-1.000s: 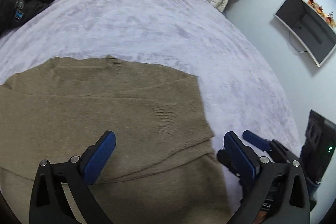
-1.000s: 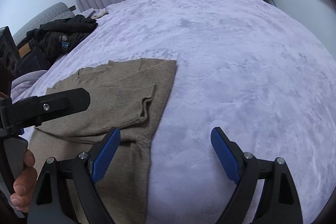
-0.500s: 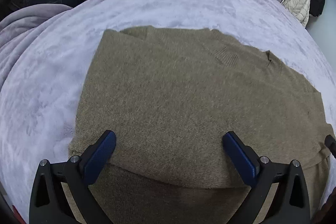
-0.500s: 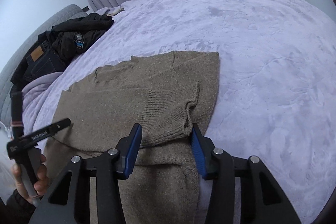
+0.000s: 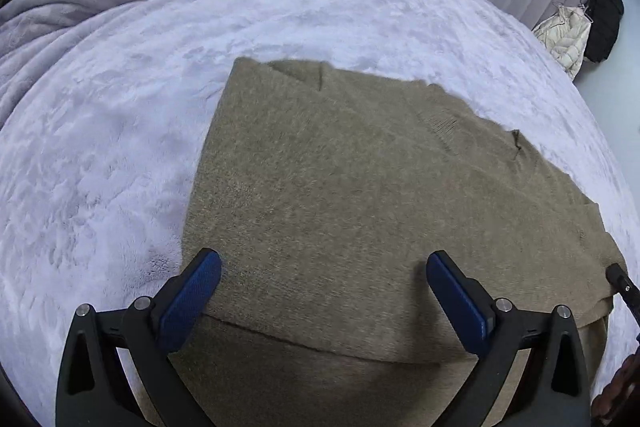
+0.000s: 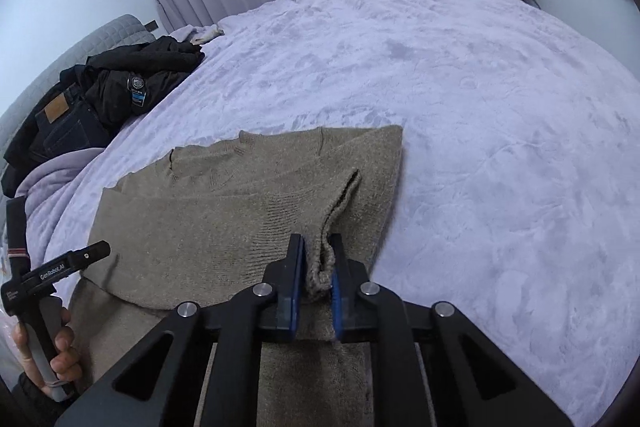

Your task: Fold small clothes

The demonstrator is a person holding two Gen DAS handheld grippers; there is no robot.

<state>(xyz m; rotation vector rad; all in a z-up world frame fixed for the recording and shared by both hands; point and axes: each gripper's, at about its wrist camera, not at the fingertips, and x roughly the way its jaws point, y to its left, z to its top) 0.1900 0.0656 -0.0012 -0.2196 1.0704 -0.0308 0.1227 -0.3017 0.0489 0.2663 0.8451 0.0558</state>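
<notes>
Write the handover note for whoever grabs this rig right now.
Right gripper: has just been closing, now shut on the ribbed cuff of the sweater's folded-in sleeve.
Left gripper: open, over the sweater's other side, holding nothing.
Olive sweater lies flat on the lavender bedspread; dark clothes piled at the far corner.
Done: sleeves folded across the body.
Left: place the sleeve, then probably fold the body.

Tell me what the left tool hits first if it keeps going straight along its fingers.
Most likely the sweater. The left tool stands open and points down at its folded top layer, with nothing between. How far above the knit it sits is hard to judge from this view.
</notes>
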